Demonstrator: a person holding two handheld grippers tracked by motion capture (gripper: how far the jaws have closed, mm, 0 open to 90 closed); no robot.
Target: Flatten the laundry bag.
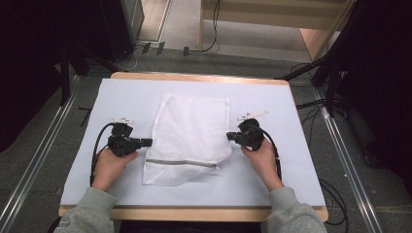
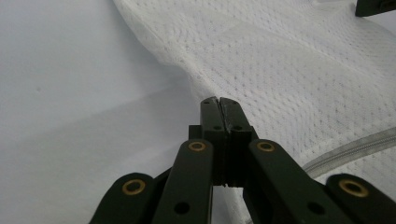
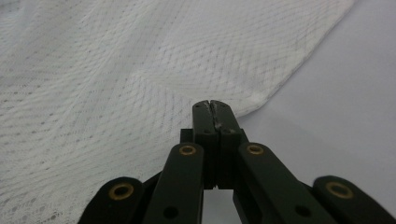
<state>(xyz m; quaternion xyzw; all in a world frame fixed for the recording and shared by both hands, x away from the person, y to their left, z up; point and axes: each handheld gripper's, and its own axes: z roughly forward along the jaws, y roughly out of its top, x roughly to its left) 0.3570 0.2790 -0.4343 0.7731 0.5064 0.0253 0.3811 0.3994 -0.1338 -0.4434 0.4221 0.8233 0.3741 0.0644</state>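
The wooden-edged table under a pale grey-white sheet [image 1: 291, 160] serves as the work surface; its flat covering gives the cloth a smooth bed to be spread or folded on.

The white mesh laundry bag with a grey zip across its near end [image 1: 192, 138] lies flat near the middle of the sheet, a little askew, its zip end toward the person and its far end toward the back edge. A slight rumple runs along its left border in the left gripper view, consistent with that edge being lifted off the sheet.

The person's two hands, in grey sleeves, come in from the near edge and sit one on each side of the bag, level with its lower half. This symmetrical placement suggests the bag is to be raised or folded by both long edges at once.

The black two-jaw left gripper [image 1: 145, 142] meets the bag's left edge just above the zip; its jaws stand fully together [image 2: 219, 103], and whether mesh is pinched between them cannot be told, as the tips sit right at the border.

The black two-jaw right gripper [image 1: 230, 136] meets the right edge; its jaws are likewise pressed together [image 3: 212, 105] at the mesh border, and a grip on it appears likely but is not confirmed
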